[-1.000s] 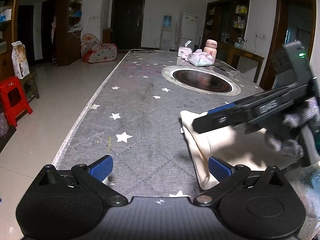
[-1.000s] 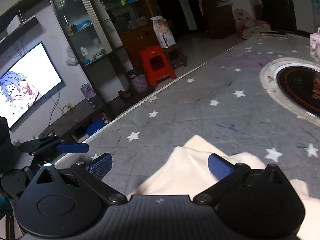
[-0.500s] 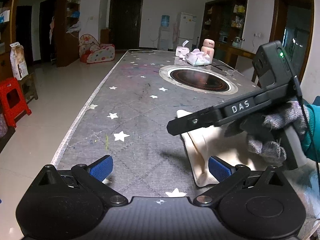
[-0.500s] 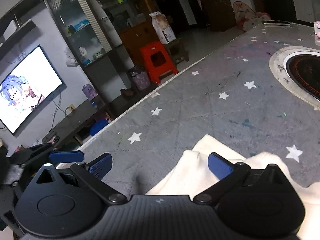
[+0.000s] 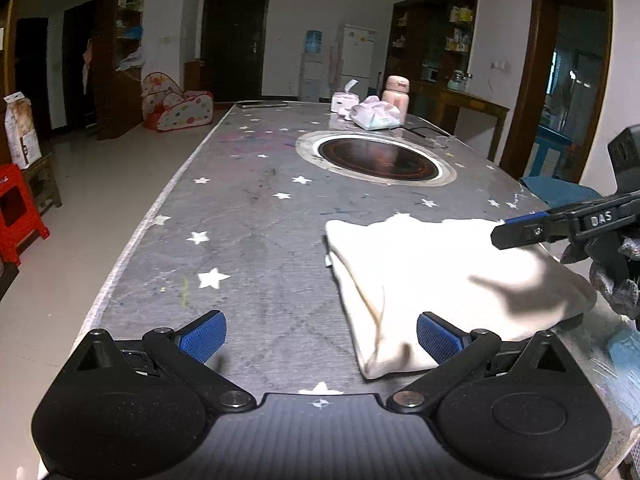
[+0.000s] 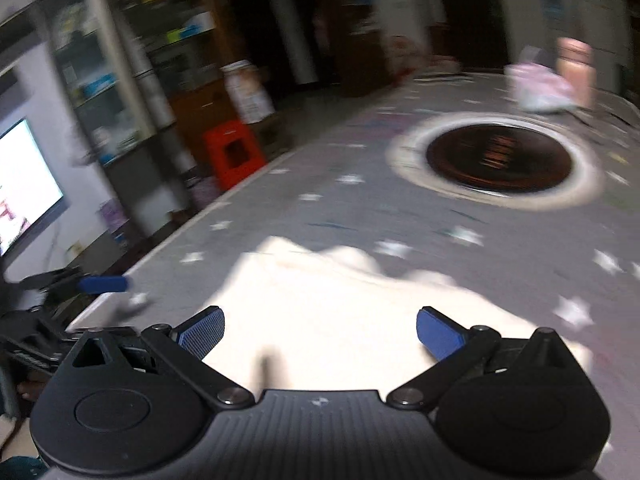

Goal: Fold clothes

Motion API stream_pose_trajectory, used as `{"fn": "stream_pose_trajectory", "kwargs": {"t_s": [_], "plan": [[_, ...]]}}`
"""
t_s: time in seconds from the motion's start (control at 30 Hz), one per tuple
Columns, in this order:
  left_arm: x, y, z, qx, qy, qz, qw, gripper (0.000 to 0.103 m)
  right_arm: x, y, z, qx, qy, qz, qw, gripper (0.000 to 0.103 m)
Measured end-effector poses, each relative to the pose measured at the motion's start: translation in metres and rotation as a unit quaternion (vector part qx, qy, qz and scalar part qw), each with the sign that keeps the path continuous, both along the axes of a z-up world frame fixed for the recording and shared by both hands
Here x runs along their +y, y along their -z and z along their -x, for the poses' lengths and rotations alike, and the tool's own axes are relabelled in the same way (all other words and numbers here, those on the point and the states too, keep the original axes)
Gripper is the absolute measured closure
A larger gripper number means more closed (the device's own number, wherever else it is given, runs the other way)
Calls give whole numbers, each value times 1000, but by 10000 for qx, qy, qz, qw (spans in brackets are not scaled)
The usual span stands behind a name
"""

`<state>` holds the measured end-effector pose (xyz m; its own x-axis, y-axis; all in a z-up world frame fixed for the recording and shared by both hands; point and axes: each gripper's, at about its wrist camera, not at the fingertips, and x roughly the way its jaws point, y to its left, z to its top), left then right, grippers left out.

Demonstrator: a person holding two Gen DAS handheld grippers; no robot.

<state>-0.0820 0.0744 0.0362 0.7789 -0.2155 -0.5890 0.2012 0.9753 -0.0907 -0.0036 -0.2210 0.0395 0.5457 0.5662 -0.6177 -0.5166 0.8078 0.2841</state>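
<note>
Cream folded cloth garment (image 5: 432, 280) laid flat on grey star-patterned table cover (image 5: 256, 240), near front right edge. Left gripper (image 5: 318, 336) held low beside folded edge, jaws apart, empty. Right gripper (image 6: 320, 330) raised over garment, jaws apart, nothing clamped; view blurred. Fold judged largely done.

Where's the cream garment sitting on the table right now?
In the left wrist view the cream garment lies folded on the right side of the star-print table, nearer than the round cooktop.
</note>
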Motion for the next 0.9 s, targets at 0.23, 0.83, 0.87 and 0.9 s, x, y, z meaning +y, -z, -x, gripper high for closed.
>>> {"fn": "stream_pose_trajectory", "kwargs": {"t_s": [0.23,0.83,0.87,0.9], "plan": [[-13,-3,-2,-5,143,-110,9998,0,-43,21,-15,209,719,-151,9971,0],[-49,-3,-26,85,180,-523,9984,0,-35,-4,31,-594,599,735,9937,0],[-52,-2,-27,73,195,-559,9982,0,-30,-4,38,-696,542,928,9918,0],[-55,-1,-28,64,214,-595,9980,0,-25,-4,46,-791,482,1115,9894,0]]}}
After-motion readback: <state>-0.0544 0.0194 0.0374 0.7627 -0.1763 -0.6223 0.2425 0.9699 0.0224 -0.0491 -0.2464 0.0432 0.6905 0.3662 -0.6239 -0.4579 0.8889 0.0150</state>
